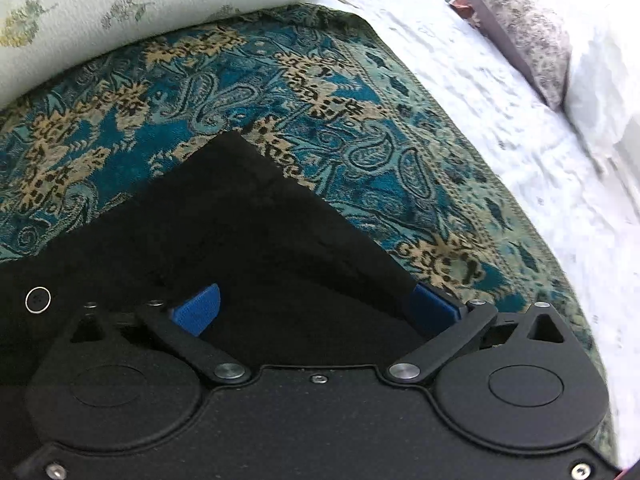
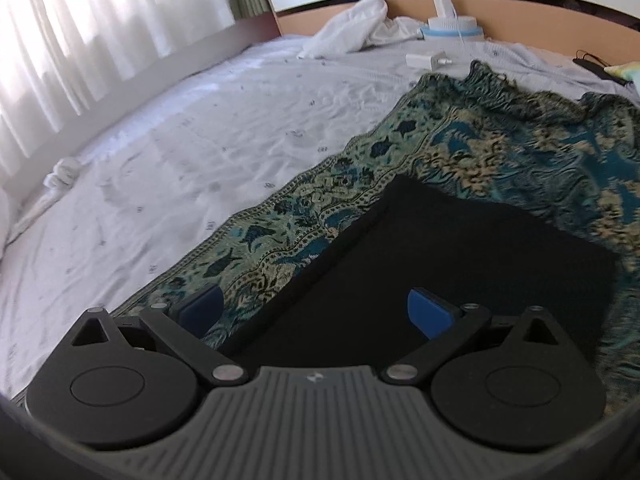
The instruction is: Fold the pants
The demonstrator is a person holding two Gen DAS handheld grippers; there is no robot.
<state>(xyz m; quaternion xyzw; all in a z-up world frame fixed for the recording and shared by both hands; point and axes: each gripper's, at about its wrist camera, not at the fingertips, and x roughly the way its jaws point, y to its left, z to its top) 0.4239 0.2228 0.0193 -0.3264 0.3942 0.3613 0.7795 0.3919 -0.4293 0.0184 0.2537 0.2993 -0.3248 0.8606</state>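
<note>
Black pants [image 1: 248,240] lie flat on a teal and gold paisley throw [image 1: 280,80] spread over the bed. In the left wrist view one corner of the pants points away, and a button [image 1: 38,300] shows at the left. My left gripper [image 1: 316,304] hovers over the pants, open, with nothing between its blue pads. In the right wrist view the pants [image 2: 460,264] form a folded dark rectangle on the throw [image 2: 500,140]. My right gripper [image 2: 316,312] is open above the pants' left edge, its left pad over the throw and its right pad over the black cloth.
A white sheet [image 2: 180,152] covers the bed. A pale leaf-print pillow [image 1: 120,8] and a floral pillow [image 1: 528,36] border the throw. At the far end lie a white cloth heap [image 2: 356,24], a round white device [image 2: 452,28] and a charger [image 2: 426,59]. Curtains [image 2: 80,20] hang on the left.
</note>
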